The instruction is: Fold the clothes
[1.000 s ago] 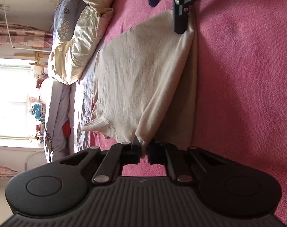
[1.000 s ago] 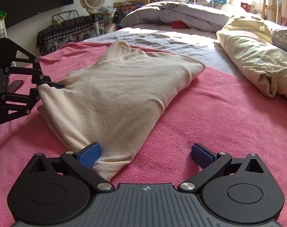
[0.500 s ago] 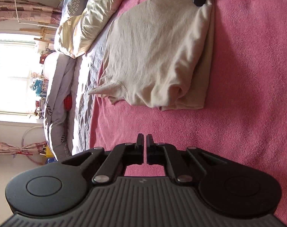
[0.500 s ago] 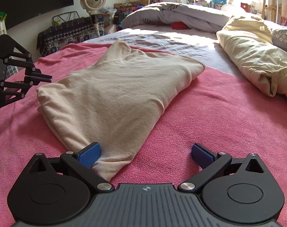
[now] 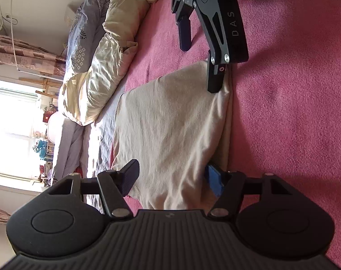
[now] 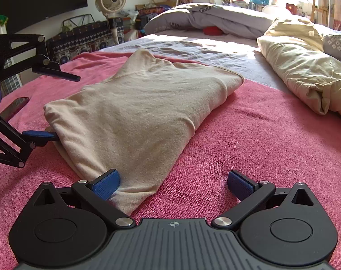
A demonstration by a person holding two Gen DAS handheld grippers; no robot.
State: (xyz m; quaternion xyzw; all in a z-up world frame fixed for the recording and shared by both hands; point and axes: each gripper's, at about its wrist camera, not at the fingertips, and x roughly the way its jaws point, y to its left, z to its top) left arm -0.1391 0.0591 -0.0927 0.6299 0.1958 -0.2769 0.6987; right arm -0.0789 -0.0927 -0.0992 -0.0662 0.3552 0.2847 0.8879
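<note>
Left wrist view: the left gripper (image 5: pixel 171 178) has its fingers spread wide, straddling the near end of the folded beige shirt (image 5: pixel 170 130). One finger (image 5: pixel 130 176) lies over the cloth at 9 o'clock of the gap, while the blue-padded finger (image 5: pixel 213 180) sits at 3 o'clock, tucked against the shirt's folded edge. The shirt stretches from 6 o'clock toward 12 o'clock across the pink blanket (image 5: pixel 289 112) on the bed. At 12 o'clock the right gripper (image 5: pixel 200 60) shows with its fingers apart, one dark finger (image 5: pixel 216 78) touching the shirt's far corner and the other (image 5: pixel 185 34) above bare blanket. A cream duvet (image 5: pixel 98 72) and a grey patterned quilt (image 5: pixel 80 36) lie at 10 o'clock.

Right wrist view: the right gripper (image 6: pixel 173 185) is open wide, its left blue pad (image 6: pixel 106 183) resting on the shirt's (image 6: pixel 143 112) near corner at 7 o'clock, its right pad (image 6: pixel 240 185) over the pink blanket (image 6: pixel 271 146) at 5 o'clock, clear of the cloth. The shirt lies folded in a long slab running toward 12 o'clock. At 9 o'clock the left gripper (image 6: pixel 55 103) is open around the shirt's end, the lower finger (image 6: pixel 41 133) slipped under the cloth, the upper (image 6: pixel 58 73) held above it. The cream duvet (image 6: pixel 301 67) lies at 2 o'clock, a fan (image 6: pixel 111 0) at 11 o'clock.
</note>
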